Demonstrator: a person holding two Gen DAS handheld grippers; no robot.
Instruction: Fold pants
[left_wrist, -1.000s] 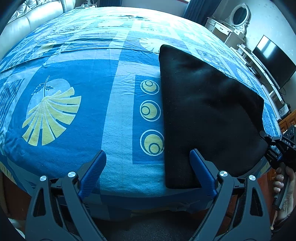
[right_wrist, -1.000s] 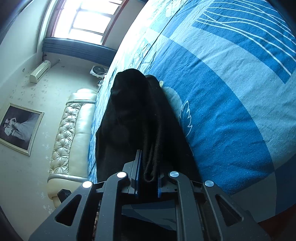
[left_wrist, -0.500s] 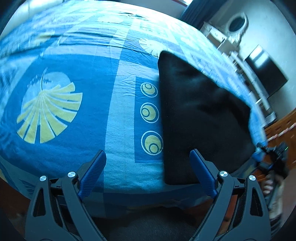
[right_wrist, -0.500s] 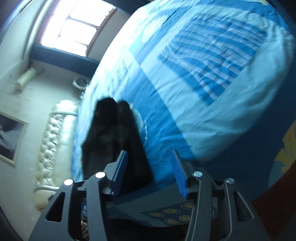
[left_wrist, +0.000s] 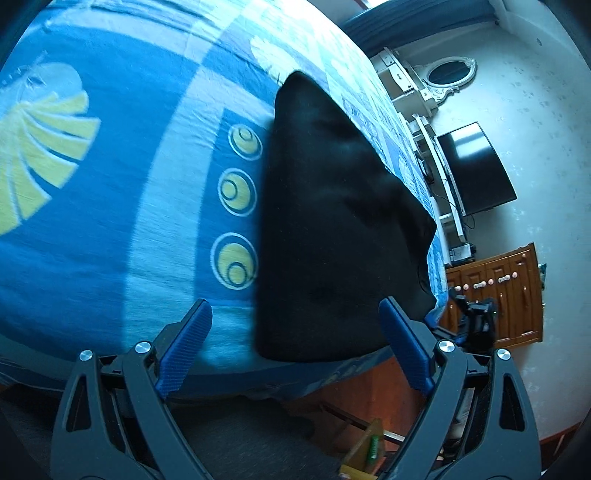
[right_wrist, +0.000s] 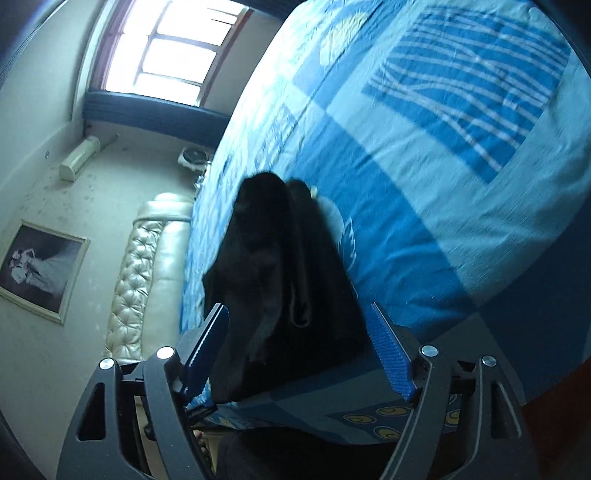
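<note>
The black pants lie folded in a flat stack on the blue patterned bedspread, near the bed's front edge. My left gripper is open and empty, held just off the bed edge in front of the stack's near end. In the right wrist view the pants show edge-on as stacked layers. My right gripper is open, its jaws on either side of the stack's near end without gripping it. The right gripper also shows small in the left wrist view, off the bed's corner.
A wooden cabinet, a TV and a white dresser with an oval mirror stand past the bed's right side. A cream tufted headboard, a window and a framed picture are on the other side.
My right gripper was shut on the pants' edge one second ago; it has opened, let go and drawn back. My left gripper stayed open and swung right, toward the stack's end.
</note>
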